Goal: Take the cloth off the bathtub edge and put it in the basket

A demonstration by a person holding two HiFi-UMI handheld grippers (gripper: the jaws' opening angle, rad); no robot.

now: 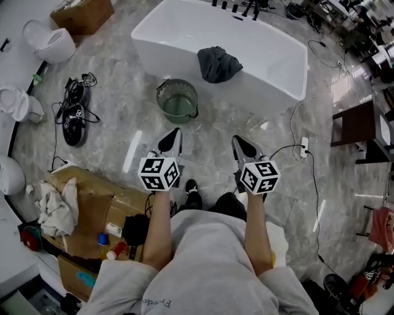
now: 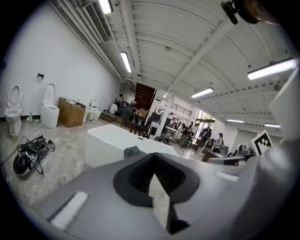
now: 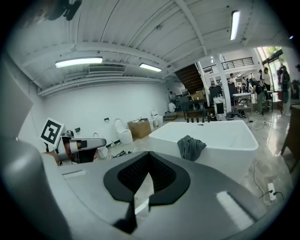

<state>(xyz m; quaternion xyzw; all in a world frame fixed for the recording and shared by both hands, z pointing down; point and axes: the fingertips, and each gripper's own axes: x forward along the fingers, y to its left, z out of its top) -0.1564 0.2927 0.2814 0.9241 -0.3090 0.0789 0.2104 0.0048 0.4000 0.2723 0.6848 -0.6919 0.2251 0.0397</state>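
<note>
A dark grey cloth (image 1: 218,63) hangs over the near edge of the white bathtub (image 1: 265,52). A round green-grey basket (image 1: 178,100) stands on the floor just in front of the tub, left of the cloth. My left gripper (image 1: 172,140) and right gripper (image 1: 244,146) are held side by side above the floor, short of the basket and the tub, both shut with nothing in them. The left gripper view has the cloth (image 2: 133,151) just past my left gripper (image 2: 153,157). The cloth (image 3: 191,146) lies to the right beyond my right gripper (image 3: 149,155) in the right gripper view.
Toilets (image 1: 52,42) and a cardboard box (image 1: 83,13) line the left wall. A black bundle with cables (image 1: 75,117) lies on the floor at left. An open carton with rags (image 1: 86,206) sits near my left side. A power strip with cable (image 1: 303,147) and a dark table (image 1: 354,126) are at right.
</note>
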